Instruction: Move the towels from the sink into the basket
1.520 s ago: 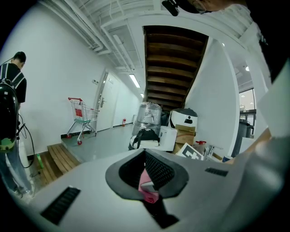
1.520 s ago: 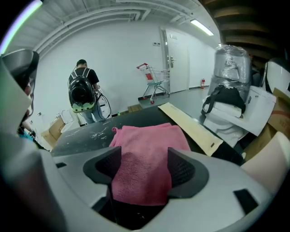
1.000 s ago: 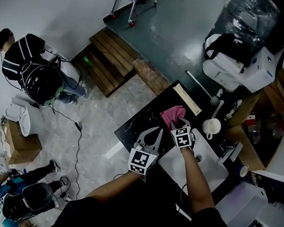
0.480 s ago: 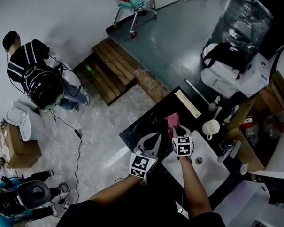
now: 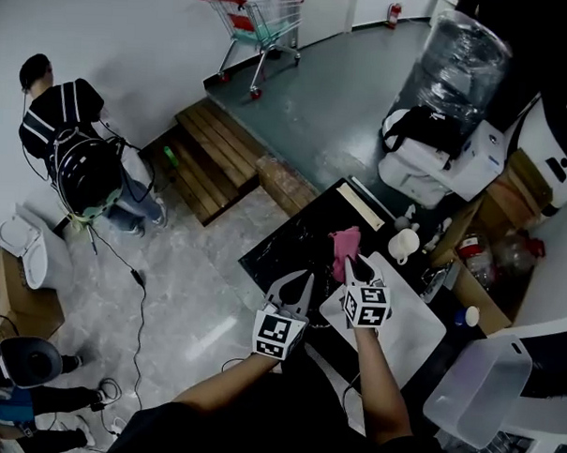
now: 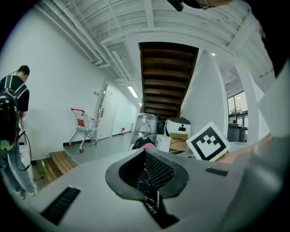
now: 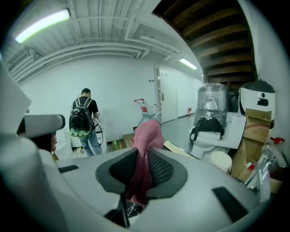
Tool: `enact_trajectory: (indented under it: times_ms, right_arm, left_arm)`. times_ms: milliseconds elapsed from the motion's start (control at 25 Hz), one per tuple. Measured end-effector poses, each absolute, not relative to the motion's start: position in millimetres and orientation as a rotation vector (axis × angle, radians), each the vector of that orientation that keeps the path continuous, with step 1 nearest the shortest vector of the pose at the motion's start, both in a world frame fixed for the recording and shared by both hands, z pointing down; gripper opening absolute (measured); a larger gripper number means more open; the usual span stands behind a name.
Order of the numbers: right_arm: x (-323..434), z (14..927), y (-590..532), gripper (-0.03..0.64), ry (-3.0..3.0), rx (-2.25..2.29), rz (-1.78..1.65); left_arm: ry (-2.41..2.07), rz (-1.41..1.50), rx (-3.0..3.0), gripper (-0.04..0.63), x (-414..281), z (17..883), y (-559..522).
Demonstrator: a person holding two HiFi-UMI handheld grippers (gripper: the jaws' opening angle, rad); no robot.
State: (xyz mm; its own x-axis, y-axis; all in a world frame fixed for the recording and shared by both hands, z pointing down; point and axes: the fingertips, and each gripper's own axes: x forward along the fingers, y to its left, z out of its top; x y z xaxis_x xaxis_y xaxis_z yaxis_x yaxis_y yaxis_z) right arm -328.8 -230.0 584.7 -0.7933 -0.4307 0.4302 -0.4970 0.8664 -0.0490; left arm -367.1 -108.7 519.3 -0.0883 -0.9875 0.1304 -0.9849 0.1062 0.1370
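Right tool, jaws just closed in, pinches the pink towel over the bench by the sink; left tool alongside, jaws pressed together, empty.

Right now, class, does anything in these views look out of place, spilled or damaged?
Nothing stands out. The right gripper has just been closing its jaws on the pink towel, which sits bunched between them; the left gripper is shut and empty.
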Motion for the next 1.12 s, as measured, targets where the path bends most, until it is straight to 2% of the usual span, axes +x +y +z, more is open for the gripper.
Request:
enact_trajectory:
  times_ms: [280, 440, 720, 1120]
  right_arm:
    - [-274.8, 537.4, -153.1, 0.08, -2.676, 0.806, 0.217]
    - [-245.3, 534.6, -109.4, 0.08, -2.696, 0.86, 0.316]
    - [-186.4, 524.4, -61.4, 0.08, -2.674, 0.942, 0.24]
    - [-58.4, 489.5, -39.8, 0.08, -2.732, 1.037, 0.242]
  left_arm:
    - [-2.13, -0.084, 2.038, 0.012, -319.3, 520.7, -49.4]
    - [-2.139, -0.084, 2.101, 0.012, -296.5, 514.2, -24.4]
    - [-2.122, -0.1, 2.201, 0.012, -246.3, 496.9, -5.0]
    - [-2.069, -0.105, 2.253, 0.012, -124.0, 478.5, 4.1]
